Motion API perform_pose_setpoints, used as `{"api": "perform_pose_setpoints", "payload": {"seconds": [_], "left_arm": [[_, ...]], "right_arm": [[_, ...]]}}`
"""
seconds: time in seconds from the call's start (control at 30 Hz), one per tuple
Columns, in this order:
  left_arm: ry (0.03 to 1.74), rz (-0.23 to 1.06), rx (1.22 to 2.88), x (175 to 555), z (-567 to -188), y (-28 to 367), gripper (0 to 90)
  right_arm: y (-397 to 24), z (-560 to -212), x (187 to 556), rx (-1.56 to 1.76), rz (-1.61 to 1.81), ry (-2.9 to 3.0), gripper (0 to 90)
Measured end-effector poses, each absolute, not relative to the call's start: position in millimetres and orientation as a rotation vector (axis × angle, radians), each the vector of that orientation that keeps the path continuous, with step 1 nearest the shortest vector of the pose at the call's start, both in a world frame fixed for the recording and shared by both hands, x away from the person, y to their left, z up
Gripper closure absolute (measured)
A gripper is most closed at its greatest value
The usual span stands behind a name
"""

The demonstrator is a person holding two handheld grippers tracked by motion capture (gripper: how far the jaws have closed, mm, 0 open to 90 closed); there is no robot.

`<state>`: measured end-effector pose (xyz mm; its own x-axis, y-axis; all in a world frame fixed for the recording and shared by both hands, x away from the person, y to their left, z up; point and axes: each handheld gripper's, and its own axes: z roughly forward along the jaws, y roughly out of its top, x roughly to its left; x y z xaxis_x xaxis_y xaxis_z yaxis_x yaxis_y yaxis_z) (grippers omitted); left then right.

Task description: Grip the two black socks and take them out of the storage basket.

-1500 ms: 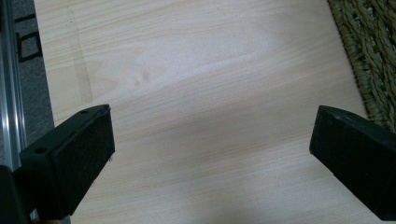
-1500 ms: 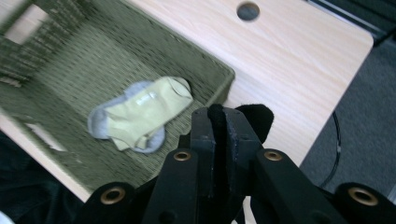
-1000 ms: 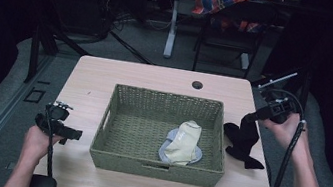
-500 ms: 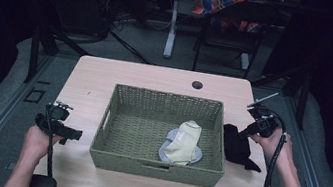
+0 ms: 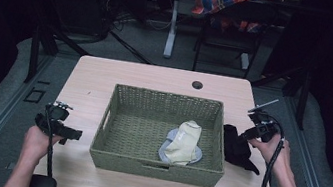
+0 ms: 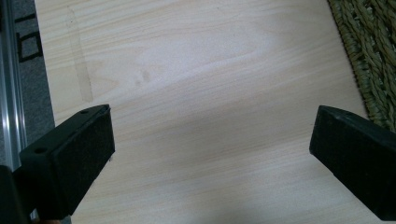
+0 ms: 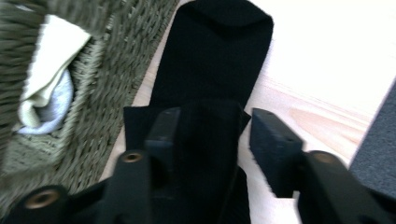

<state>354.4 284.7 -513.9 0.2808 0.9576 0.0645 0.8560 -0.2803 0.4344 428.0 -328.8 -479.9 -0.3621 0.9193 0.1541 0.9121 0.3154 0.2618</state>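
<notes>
From the high view, one woven basket [image 5: 155,165] sits at the middle of a pale wooden table [image 5: 156,79], with two pale socks inside it, a cream sock [image 5: 184,142] lying on top of a grey-white sock [image 5: 165,151]. One black sock [image 5: 236,147] lies on the table just beside the basket's right wall, its long axis running roughly along that wall, away from the person toward the table's far edge. The right gripper [image 5: 251,133], held in the person's right hand [image 5: 274,150], hangs directly over the black sock, while the left gripper [image 5: 69,133], in the left hand [image 5: 37,141], rests well apart near the table's left edge. In the left gripper view, the two black jaws stand wide apart over bare wood, holding nothing, with the basket's weave [image 6: 369,51] at the upper right corner. In the right gripper view, the black sock [image 7: 217,60] stretches lengthwise straight away from the camera beside the basket [image 7: 107,70], through whose weave the cream sock [image 7: 49,65] and the grey-white sock [image 7: 58,109] can be seen; the right gripper [image 7: 210,130] has just been opening its jaws, which now stand partly apart with a fold of the black sock between them, and the pads no longer pinch it.
</notes>
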Motion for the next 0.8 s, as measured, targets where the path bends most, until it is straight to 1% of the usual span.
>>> {"api": "perform_pose_setpoints", "payload": {"seconds": [0.03,0.1,0.23,0.27,0.3,0.37,0.53,0.8], "left_arm": [[1.652,0.454,2.241,354,-514,285,0.2],[1.653,0.454,2.241,355,-514,285,0.2],[1.653,0.452,2.241,355,-514,285,0.2],[1.653,0.452,2.241,355,-514,285,0.2],[1.652,0.453,2.241,355,-514,285,0.2],[1.652,0.452,2.241,355,-514,285,0.2],[1.654,0.45,2.241,355,-513,285,0.2],[1.65,0.446,2.241,355,-513,285,0.2]], "right_arm": [[-329,-480,428,1.761,0.478,2.529,47.5],[-331,-469,421,1.757,0.502,2.504,35.9],[-336,-453,408,1.731,0.555,2.489,22.9],[-336,-453,408,1.731,0.555,2.489,22.9],[-338,-446,399,1.717,0.569,2.484,17.2],[-339,-441,390,1.706,0.599,2.472,14.5],[-342,-435,370,1.686,0.607,2.472,12.4],[-350,-445,347,1.7,0.672,2.457,10.3]]}}
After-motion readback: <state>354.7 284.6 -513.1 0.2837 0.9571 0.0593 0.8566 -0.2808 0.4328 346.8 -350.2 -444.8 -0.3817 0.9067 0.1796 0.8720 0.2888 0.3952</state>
